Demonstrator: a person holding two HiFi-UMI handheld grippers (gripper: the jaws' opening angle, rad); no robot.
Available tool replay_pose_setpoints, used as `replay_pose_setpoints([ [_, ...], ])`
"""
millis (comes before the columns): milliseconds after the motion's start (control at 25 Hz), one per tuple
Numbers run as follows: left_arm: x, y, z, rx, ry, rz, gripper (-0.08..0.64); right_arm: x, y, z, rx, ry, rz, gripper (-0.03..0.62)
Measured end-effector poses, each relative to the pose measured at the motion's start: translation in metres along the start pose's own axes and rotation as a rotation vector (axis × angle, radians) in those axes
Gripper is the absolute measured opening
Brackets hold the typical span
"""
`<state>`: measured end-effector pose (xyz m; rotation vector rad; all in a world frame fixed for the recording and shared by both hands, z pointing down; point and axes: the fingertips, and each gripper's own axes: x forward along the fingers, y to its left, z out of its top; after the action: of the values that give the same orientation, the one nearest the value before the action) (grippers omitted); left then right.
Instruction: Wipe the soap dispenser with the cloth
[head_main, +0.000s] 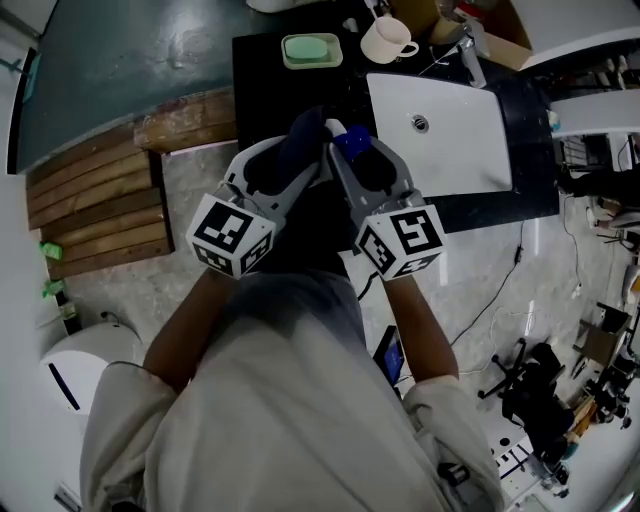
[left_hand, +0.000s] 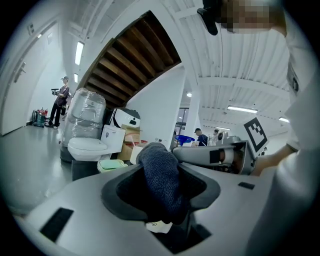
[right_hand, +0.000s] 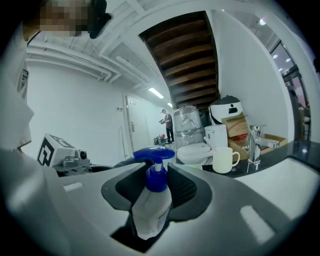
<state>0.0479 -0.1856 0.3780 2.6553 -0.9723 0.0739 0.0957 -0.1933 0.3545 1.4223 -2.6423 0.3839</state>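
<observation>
2 grippers. L gripper (left_hand: 161, 189) is pinching 1 soft, fuzzy dark-blue cloth (left_hand: 159, 170). R gripper (right_hand: 156, 192) is squeezing 1 smooth plastic soap bottle (right_hand: 149, 212) w/ a blue pump (right_hand: 154, 154), just beside the cloth. Behind are sitting 1 green dish (head_main: 311, 49), 1 round white mug (head_main: 385, 40), 1 flat white sink (head_main: 455, 150).

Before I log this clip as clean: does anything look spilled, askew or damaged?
Nothing stands out. The soap dispenser sits gripped in the right tongs, the cloth in the left tongs; no spill shows, and the mug stands upright by the sink.
</observation>
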Motion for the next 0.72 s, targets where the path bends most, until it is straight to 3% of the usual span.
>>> replay_pose_setpoints([
  [400, -0.001, -0.004, -0.005, 0.064, 0.020, -0.033, 0.189, 0.014, -0.008, 0.005, 0.046, -0.017, -0.041, 0.135],
  [720, 0.004, -0.002, -0.018, 0.048, 0.044, -0.033, 0.189, 0.012, -0.016, 0.006, 0.077, -0.005, -0.068, 0.133],
])
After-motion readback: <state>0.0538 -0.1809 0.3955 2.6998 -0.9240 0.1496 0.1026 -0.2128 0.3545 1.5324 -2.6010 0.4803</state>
